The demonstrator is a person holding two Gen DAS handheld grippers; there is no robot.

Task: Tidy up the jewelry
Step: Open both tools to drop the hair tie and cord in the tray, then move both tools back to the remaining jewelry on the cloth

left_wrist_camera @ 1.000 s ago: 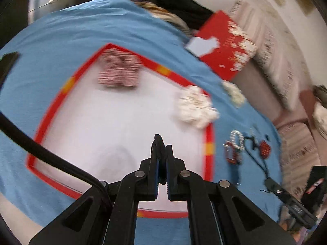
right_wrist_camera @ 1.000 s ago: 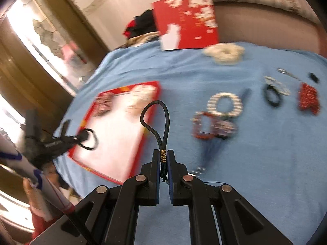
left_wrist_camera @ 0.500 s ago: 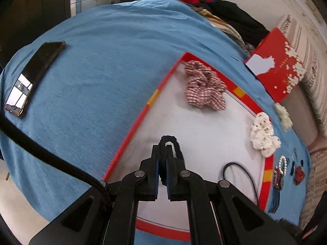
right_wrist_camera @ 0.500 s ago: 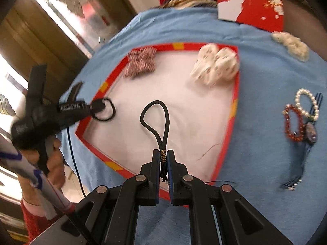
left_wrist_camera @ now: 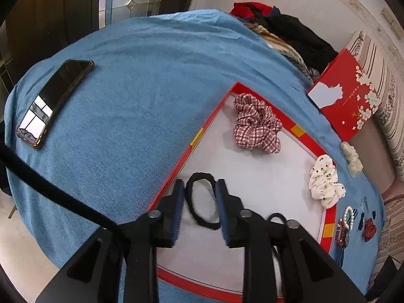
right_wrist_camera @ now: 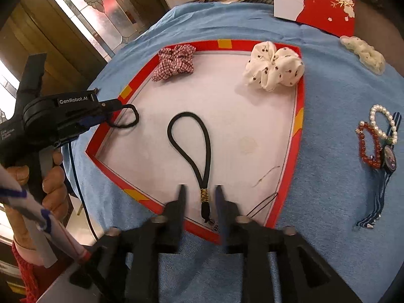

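Note:
A white board with a red border [left_wrist_camera: 298, 128] [right_wrist_camera: 222, 43] lies on the blue cloth. On it are a red plaid scrunchie [left_wrist_camera: 255, 123] [right_wrist_camera: 175, 61] and a white dotted scrunchie [left_wrist_camera: 325, 180] [right_wrist_camera: 275, 68]. My left gripper [left_wrist_camera: 199, 194] [right_wrist_camera: 111, 111] is open, and a black hair tie [left_wrist_camera: 193, 203] [right_wrist_camera: 135, 116] lies on the board between its fingers. My right gripper [right_wrist_camera: 199, 197] is open, and a black cord loop with a gold wrap [right_wrist_camera: 208, 151] lies on the board between its fingers.
A phone [left_wrist_camera: 54, 101] lies on the cloth at the left. A red gift box [left_wrist_camera: 346, 96] [right_wrist_camera: 323, 2] and dark clothes [left_wrist_camera: 290, 27] stand at the back. Bead bracelets, a watch [right_wrist_camera: 378, 139] [left_wrist_camera: 344, 224] and a pale scrunchie [right_wrist_camera: 363, 53] lie right of the board.
Both grippers have opened. The black hair tie and the black cord loop, held before, now lie released on the white board.

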